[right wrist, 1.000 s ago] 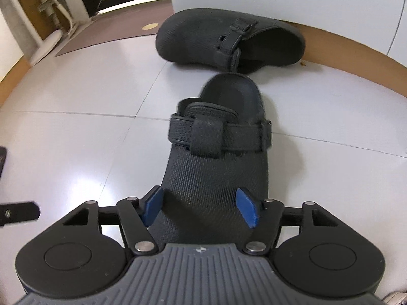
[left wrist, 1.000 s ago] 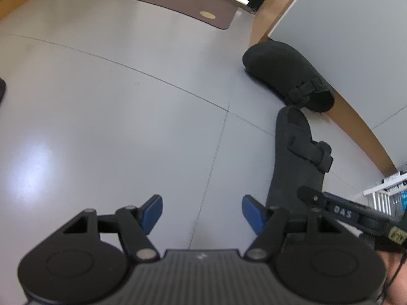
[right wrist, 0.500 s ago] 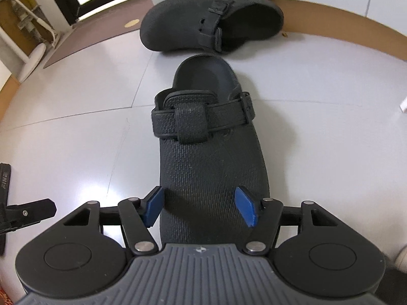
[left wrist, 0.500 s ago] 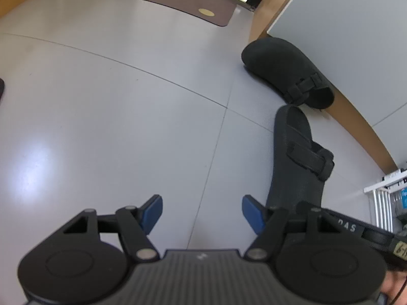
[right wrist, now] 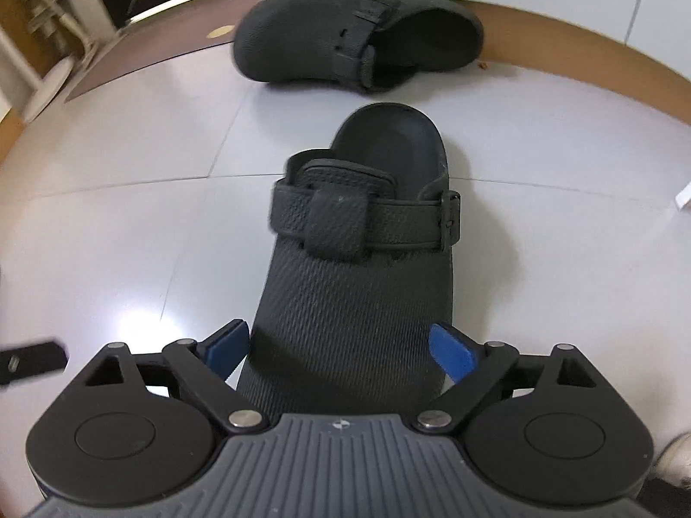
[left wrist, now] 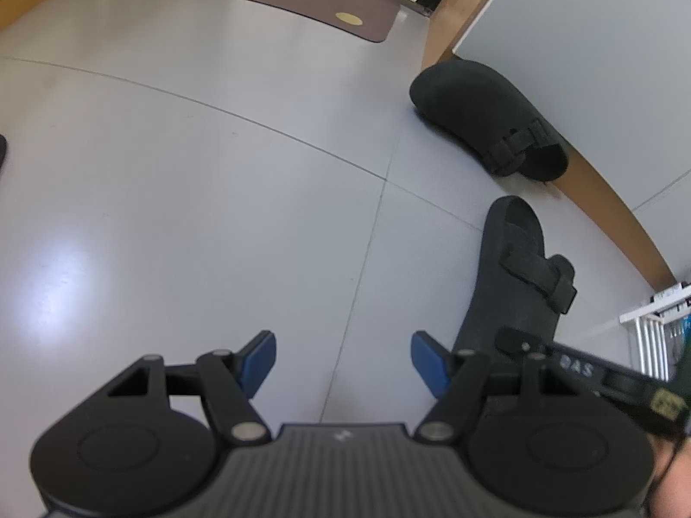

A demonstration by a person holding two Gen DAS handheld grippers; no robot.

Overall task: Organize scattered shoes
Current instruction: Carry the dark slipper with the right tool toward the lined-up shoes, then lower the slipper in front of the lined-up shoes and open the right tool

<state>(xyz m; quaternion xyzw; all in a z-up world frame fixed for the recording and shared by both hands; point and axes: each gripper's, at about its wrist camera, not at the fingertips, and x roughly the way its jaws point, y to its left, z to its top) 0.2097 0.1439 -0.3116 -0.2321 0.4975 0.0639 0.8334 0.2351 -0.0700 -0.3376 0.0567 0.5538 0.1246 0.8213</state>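
Observation:
Two black clogs lie on the grey tile floor. The far clog (right wrist: 328, 30) rests along the wooden baseboard, also in the left wrist view (left wrist: 475, 108). The near clog (right wrist: 354, 302) lies flat with its heel toward the far one and its toe between the jaws of my right gripper (right wrist: 339, 349). Those jaws are opening, and the blue pads stand off the clog's sides. My left gripper (left wrist: 343, 360) hovers open over bare floor, left of the near clog (left wrist: 514, 302), with nothing between its fingers.
A brown mat (left wrist: 276, 8) lies at the far side of the floor. A wooden baseboard (left wrist: 604, 198) under a white wall runs behind the clogs. A white rack (left wrist: 648, 336) stands at the right edge. A dark object (left wrist: 2, 151) pokes in at the left.
My right gripper's jaws have spread wide and come off the near clog's toe, which they held before. The left gripper has stayed put.

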